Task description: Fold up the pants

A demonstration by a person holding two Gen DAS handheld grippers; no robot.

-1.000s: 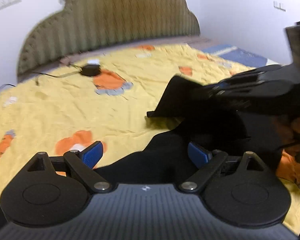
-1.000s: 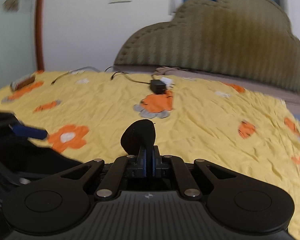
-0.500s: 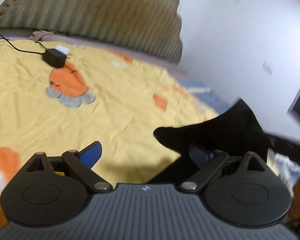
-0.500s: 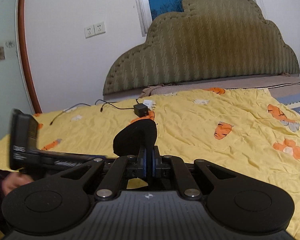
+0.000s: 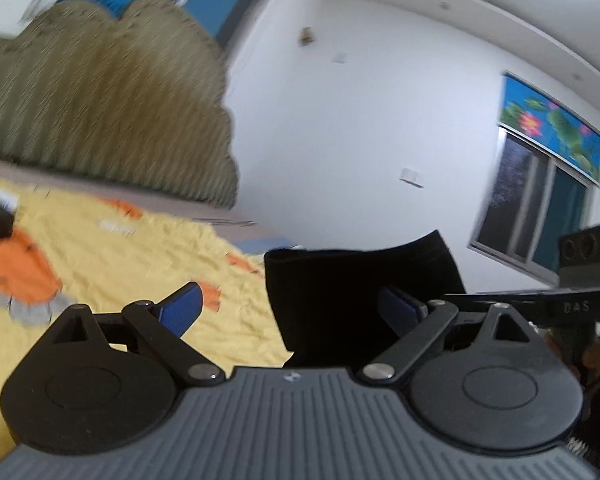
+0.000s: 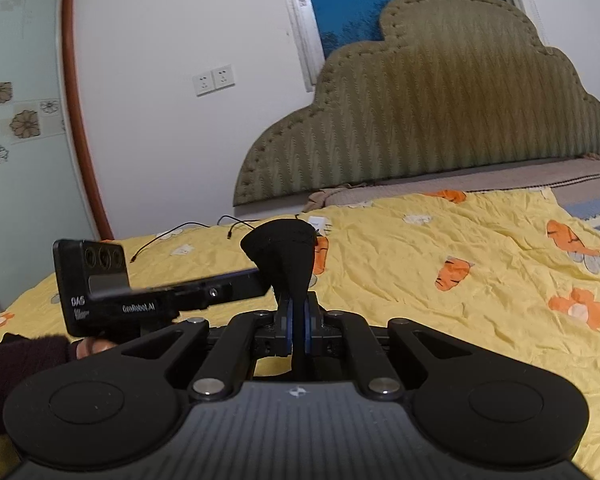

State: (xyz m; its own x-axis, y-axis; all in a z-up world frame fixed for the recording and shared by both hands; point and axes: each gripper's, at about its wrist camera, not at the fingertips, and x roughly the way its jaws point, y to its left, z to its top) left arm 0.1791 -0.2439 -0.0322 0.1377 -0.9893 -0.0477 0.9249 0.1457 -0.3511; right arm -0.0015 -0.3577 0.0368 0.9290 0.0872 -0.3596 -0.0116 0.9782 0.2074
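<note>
Swung away from the yellow carrot-print bedspread (image 5: 112, 264) toward the wall, the left gripper (image 5: 296, 308) now stands wide apart, black fabric pants (image 5: 352, 292) between its fingers, ungripped. Right view: right gripper (image 6: 296, 320) clamps the pants' bunched edge (image 6: 288, 256); that thin pinch could slip.

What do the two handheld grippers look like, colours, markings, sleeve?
Both match: a ribbed grey body, two round black discs, black linkage arms with silver pivot pins, blue finger pads. Left gripper, right gripper. The right wrist view shows the left unit from the side: a black block with three round lenses and white lettering "DAS" and "GenRobot.AI". The hand under it wears a dark fuzzy sleeve. No cables visible on either.
</note>
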